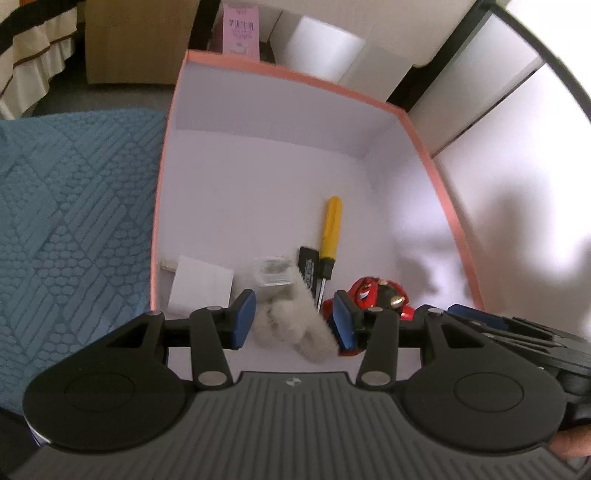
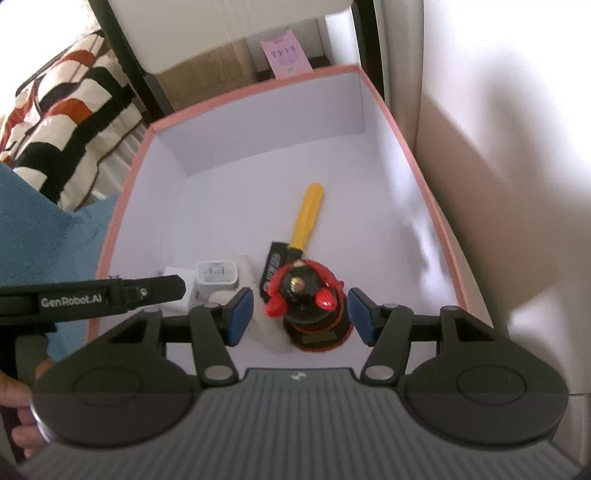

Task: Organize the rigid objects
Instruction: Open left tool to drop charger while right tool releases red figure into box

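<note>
A pink-rimmed box (image 1: 258, 70) with a white inside holds a yellow-handled screwdriver (image 1: 330, 229), a black flat item (image 1: 308, 266), a white charger (image 1: 272, 271), a white card (image 1: 201, 286), a grey fluffy plush (image 1: 295, 325) and a red-and-black toy (image 1: 373, 295). My left gripper (image 1: 293, 323) is open above the plush, which lies between its pads, not gripped. My right gripper (image 2: 300, 317) is open over the red-and-black toy (image 2: 310, 302), pads apart from it. The box (image 2: 258, 86), screwdriver (image 2: 306, 218) and charger (image 2: 216, 277) show there too.
A teal quilted cloth (image 1: 74, 206) lies left of the box. A white wall or cabinet (image 2: 498, 147) stands right of it. A pink carton (image 1: 240, 31) and cardboard boxes stand behind. The left gripper's body (image 2: 92, 293) crosses the right view's left side.
</note>
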Tool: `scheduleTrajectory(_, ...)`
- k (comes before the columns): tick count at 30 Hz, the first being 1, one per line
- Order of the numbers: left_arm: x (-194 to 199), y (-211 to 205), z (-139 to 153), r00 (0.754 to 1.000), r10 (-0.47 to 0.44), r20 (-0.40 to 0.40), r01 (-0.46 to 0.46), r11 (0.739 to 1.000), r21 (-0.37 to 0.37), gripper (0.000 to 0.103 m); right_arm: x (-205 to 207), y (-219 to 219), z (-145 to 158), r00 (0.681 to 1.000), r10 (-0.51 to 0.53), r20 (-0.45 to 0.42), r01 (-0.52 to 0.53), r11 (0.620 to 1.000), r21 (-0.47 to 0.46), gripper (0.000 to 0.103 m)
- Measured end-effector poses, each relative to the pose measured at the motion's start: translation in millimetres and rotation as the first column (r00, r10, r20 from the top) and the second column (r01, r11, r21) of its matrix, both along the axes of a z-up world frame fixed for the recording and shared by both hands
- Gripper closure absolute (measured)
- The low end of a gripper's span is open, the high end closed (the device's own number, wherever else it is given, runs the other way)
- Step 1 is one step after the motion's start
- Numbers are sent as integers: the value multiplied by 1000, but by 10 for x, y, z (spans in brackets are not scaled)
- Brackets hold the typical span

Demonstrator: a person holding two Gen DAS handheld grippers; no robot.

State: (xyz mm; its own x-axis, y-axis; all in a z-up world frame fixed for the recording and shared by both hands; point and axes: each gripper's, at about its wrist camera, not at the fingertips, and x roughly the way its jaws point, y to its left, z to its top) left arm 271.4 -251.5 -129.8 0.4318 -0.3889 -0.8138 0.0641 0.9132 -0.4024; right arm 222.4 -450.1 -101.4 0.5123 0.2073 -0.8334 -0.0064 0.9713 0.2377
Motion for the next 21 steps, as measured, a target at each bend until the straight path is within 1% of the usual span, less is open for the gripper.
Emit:
scheduleTrajectory(5,-100,108,344,997,13,77,-13,1000,-7,50,-58,18,273,998,-17,60,17,1000,5,43)
scheduleTrajectory(11,-255,227,854,982,14,187,-8,999,-31,50,-194,119,641,990,-21,142,20,1000,4,43)
scheduleTrajectory(14,-361,273,1077,972,-2,236,5,1000,-11,50,-300,191,802,983,-18,181,18,1000,1,43)
scheduleTrajectory(17,-466,355,1250,966,-2,260,11,999,-33,50,-407,283,920,978,-11,208,13,1000,-5,43)
scheduleTrajectory(21,-607,453,1413,956,-12,292,23,999,-34,49,-526,401,1050,971,-11,237,16,1000,-20,43)
